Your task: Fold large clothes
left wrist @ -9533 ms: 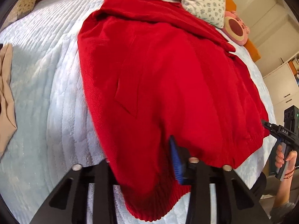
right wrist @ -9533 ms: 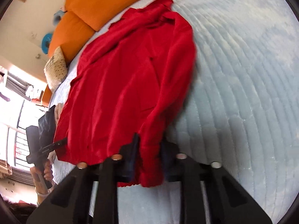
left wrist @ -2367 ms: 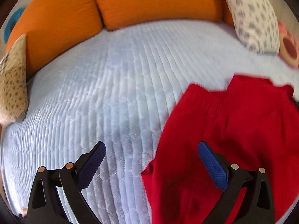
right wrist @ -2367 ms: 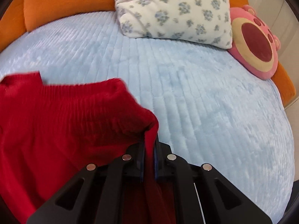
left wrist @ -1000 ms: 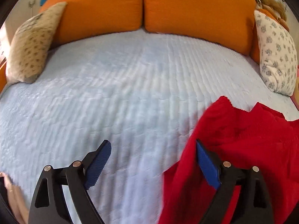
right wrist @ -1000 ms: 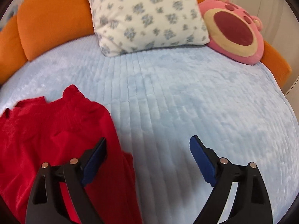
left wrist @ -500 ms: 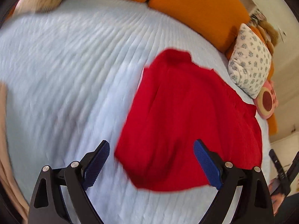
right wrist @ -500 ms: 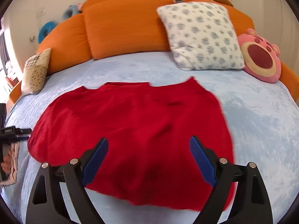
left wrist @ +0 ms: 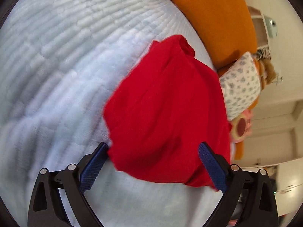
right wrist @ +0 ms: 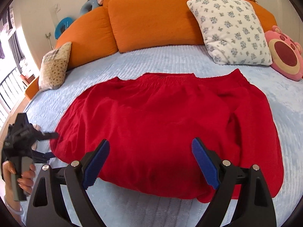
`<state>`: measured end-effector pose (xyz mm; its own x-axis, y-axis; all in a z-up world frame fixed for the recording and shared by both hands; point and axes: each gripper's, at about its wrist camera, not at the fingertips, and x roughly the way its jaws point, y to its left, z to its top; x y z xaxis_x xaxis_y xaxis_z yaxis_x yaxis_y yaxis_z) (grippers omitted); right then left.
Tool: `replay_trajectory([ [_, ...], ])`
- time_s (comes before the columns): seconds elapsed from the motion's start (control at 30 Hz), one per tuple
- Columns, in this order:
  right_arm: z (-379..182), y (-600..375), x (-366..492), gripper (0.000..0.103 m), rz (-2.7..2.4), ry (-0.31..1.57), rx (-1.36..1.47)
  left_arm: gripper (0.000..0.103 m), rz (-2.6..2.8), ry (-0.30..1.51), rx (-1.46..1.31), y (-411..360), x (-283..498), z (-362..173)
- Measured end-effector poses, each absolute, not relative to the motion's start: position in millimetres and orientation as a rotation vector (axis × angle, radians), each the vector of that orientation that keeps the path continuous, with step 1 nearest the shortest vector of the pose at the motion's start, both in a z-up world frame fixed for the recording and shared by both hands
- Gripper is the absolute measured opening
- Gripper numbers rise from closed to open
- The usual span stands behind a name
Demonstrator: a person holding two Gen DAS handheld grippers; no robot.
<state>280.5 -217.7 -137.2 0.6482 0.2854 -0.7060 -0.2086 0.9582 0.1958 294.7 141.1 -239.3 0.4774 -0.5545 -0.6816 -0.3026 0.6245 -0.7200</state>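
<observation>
A red knit sweater [right wrist: 166,123] lies folded in half on the pale blue quilted bed [right wrist: 132,64], its ribbed edges at the far side. It also shows in the left wrist view [left wrist: 166,109]. My right gripper [right wrist: 151,164] is open and empty, above the sweater's near fold. My left gripper [left wrist: 151,162] is open and empty at the sweater's left end; it also shows in the right wrist view [right wrist: 45,145], its fingers beside the left edge of the cloth.
Orange cushions [right wrist: 151,17] line the bed's far edge. A floral pillow [right wrist: 233,30] and a pink plush bear cushion [right wrist: 284,54] lie at the back right. A speckled beige pillow [right wrist: 55,68] lies at the back left. Bare quilt surrounds the sweater.
Both grippers let go of the sweater after carrying its hem to the far side, and have pulled back toward the near fold. The left gripper has swung to the sweater's left end.
</observation>
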Motion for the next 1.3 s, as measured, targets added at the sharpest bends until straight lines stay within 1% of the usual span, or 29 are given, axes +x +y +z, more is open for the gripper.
replay_trajectory([
  [0.13, -146.8, -215.3, 285.1, 0.087, 0.280, 0.821, 0.111, 0.098, -0.172, 1.087, -0.968, 138.3, 293.9, -239.9],
  [0.33, -147.8, -213.7, 288.8, 0.077, 0.269, 0.791, 0.116, 0.100, -0.190, 1.067, -1.039, 140.6, 291.3, -245.1],
  [0.47, -145.9, -212.1, 290.3, 0.077, 0.266, 0.784, 0.127, 0.099, -0.255, 1.050, -1.102, 141.8, 312.9, -246.2],
  [0.57, -141.6, -213.4, 289.7, 0.076, 0.255, 0.769, 0.120, 0.098, -0.227, 1.045, -1.025, 131.4, 330.0, -243.1],
  [0.6, -140.8, -214.9, 289.9, 0.076, 0.256, 0.771, 0.124, 0.094, -0.219, 1.039, -1.011, 129.1, 330.1, -243.8],
  [0.63, -140.6, -216.8, 290.1, 0.074, 0.256, 0.775, 0.131, 0.088, -0.199, 1.026, -0.990, 127.8, 327.6, -243.5],
  [0.67, -141.0, -217.3, 289.8, 0.070, 0.251, 0.778, 0.133, 0.069, -0.177, 1.012, -0.964, 127.5, 324.0, -242.8],
  [0.7, -142.2, -217.1, 289.8, 0.067, 0.254, 0.785, 0.128, 0.056, -0.157, 0.997, -0.958, 130.0, 318.8, -244.8],
  [0.73, -143.9, -216.2, 290.1, 0.052, 0.261, 0.795, 0.121, 0.050, -0.161, 0.990, -0.979, 133.8, 315.6, -248.8],
  [0.77, -145.3, -215.1, 290.1, 0.043, 0.263, 0.801, 0.118, 0.043, -0.166, 0.989, -1.000, 137.7, 314.4, -252.0],
  [0.8, -145.9, -214.4, 289.6, 0.041, 0.267, 0.804, 0.121, 0.041, -0.184, 0.993, -1.033, 142.9, 313.9, -255.1],
  [0.87, -144.0, -212.3, 290.5, 0.031, 0.279, 0.797, 0.147, 0.038, -0.186, 1.009, -1.031, 144.2, 316.5, -253.9],
  [0.97, -139.3, -206.6, 288.3, 0.022, 0.272, 0.761, 0.156, 0.035, -0.169, 1.003, -0.925, 135.5, 321.1, -230.7],
  [1.03, -143.3, -204.2, 283.4, 0.020, 0.249, 0.752, 0.152, 0.033, -0.183, 0.986, -0.904, 135.1, 322.3, -216.1],
  [1.13, -156.2, -207.6, 272.9, 0.019, 0.217, 0.752, 0.177, 0.030, -0.210, 0.961, -0.857, 130.0, 326.1, -190.2],
  [1.2, -174.3, -214.3, 267.3, 0.018, 0.183, 0.768, 0.216, 0.028, -0.216, 0.945, -0.803, 121.9, 328.6, -173.6],
  [1.3, -217.1, -220.5, 267.9, 0.017, 0.166, 0.848, 0.311, 0.026, -0.266, 0.912, -0.773, 103.1, 331.3, -151.7],
])
